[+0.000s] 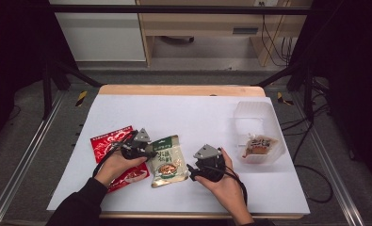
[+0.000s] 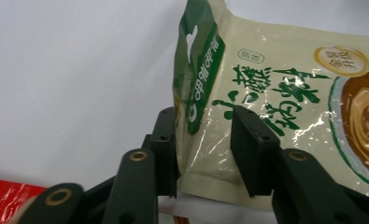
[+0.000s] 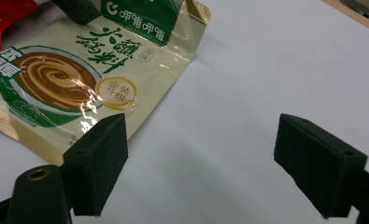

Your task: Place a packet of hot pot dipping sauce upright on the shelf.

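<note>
The right gripper (image 1: 191, 170) sat near the bench's near edge, its jaws wide apart over bare white sheet (image 3: 247, 93), just right of the beige sauce packet (image 1: 165, 161). That packet lay flat near the middle of the bench (image 1: 183, 90). The left gripper (image 1: 151, 153) reached in from the left, its jaws narrowed around the packet's green top corner, one each side of the edge; whether they pinched it I could not tell. A red packet (image 1: 112, 142) lay under that hand, touching the beige one. Farther right stood a clear plastic tub (image 1: 255, 113) holding another small packet (image 1: 259, 145).
</note>
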